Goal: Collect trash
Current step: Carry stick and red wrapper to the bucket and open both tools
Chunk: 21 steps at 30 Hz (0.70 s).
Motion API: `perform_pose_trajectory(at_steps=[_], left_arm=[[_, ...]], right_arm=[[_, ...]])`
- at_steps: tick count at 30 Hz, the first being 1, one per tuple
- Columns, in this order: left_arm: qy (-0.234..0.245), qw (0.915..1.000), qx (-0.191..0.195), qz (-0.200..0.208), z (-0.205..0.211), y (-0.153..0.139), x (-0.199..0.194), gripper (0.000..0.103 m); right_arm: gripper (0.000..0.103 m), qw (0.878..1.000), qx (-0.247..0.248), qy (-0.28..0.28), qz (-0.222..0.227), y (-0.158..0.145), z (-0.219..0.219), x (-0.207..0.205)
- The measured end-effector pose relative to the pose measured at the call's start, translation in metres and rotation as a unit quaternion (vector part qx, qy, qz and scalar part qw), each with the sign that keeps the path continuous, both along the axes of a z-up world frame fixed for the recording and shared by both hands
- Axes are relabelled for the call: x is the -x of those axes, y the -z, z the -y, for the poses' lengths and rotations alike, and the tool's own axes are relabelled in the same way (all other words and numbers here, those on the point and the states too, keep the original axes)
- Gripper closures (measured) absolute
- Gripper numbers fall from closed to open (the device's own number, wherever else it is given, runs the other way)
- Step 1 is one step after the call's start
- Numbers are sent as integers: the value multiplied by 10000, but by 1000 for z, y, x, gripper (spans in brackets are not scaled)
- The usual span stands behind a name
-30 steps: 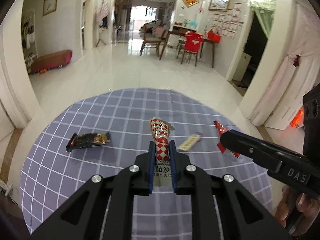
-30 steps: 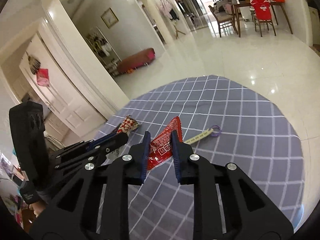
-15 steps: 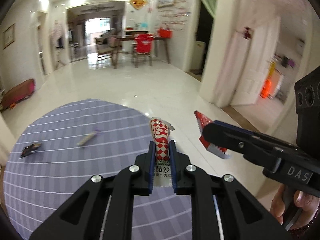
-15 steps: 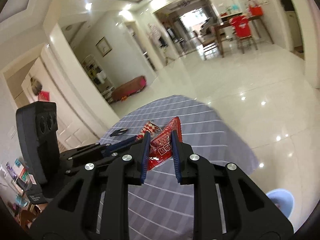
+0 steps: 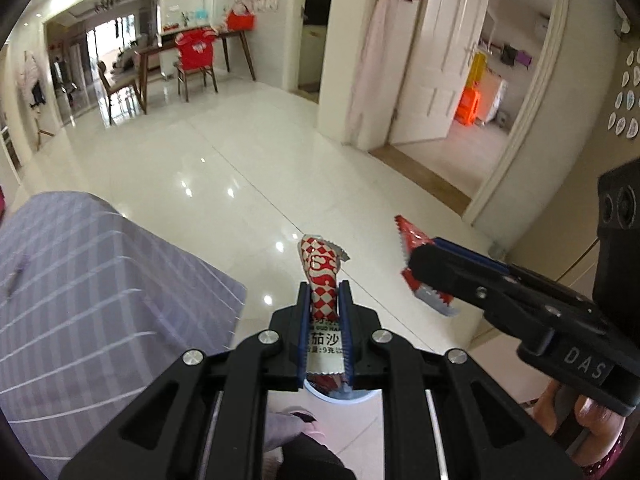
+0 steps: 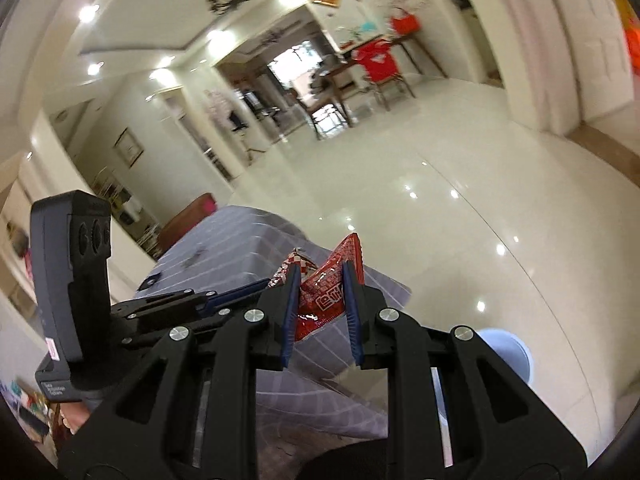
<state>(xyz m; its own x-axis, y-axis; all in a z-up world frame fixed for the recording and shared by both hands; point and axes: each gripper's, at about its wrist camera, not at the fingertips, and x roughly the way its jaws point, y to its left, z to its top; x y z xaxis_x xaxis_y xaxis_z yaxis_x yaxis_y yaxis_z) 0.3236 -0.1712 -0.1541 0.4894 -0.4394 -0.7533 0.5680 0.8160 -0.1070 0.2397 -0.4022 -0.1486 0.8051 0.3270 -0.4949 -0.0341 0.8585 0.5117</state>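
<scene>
My left gripper (image 5: 324,290) is shut on a red-and-white checkered wrapper (image 5: 320,264), held in the air past the table's edge. A light blue bin (image 5: 340,397) shows just below its jaws. To the right, my right gripper (image 5: 416,266) is shut on a red wrapper (image 5: 412,236) with a silver serrated end. In the right wrist view the right gripper (image 6: 322,268) pinches that red wrapper (image 6: 320,302), the left gripper (image 6: 240,294) with its checkered wrapper (image 6: 298,262) is beside it on the left, and the blue bin (image 6: 510,354) stands on the floor at lower right.
The round table with a grey checked cloth (image 5: 100,280) lies to the left; a dark wrapper (image 6: 149,282) and a small blurred item (image 6: 196,258) rest on it. Glossy white floor (image 5: 240,152) stretches ahead. A hand (image 5: 596,412) holds the right gripper; a person's leg (image 5: 296,426) is below.
Both grippers have swung right, off the tabletop and out over the floor, each keeping its wrapper. The table slid to the left of view and the blue bin came into sight.
</scene>
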Motion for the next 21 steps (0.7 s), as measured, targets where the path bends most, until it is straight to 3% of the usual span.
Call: perform_pose_trajectory(at_steps=[6, 8, 10, 21], left_arm=[[152, 9993, -109, -333, 30, 31, -10, 90], [215, 9986, -143, -455, 39, 40, -12, 90], [230, 9983, -189, -494, 44, 47, -12, 90], [413, 9961, -410, -664, 65, 65, -23, 89]], right_arm=[[79, 9993, -262, 244, -114, 31, 33, 4], [73, 9986, -390, 317, -137, 44, 47, 3], [36, 9975, -357, 580, -208, 50, 53, 4], [36, 9962, -170, 796, -324, 62, 56, 10]])
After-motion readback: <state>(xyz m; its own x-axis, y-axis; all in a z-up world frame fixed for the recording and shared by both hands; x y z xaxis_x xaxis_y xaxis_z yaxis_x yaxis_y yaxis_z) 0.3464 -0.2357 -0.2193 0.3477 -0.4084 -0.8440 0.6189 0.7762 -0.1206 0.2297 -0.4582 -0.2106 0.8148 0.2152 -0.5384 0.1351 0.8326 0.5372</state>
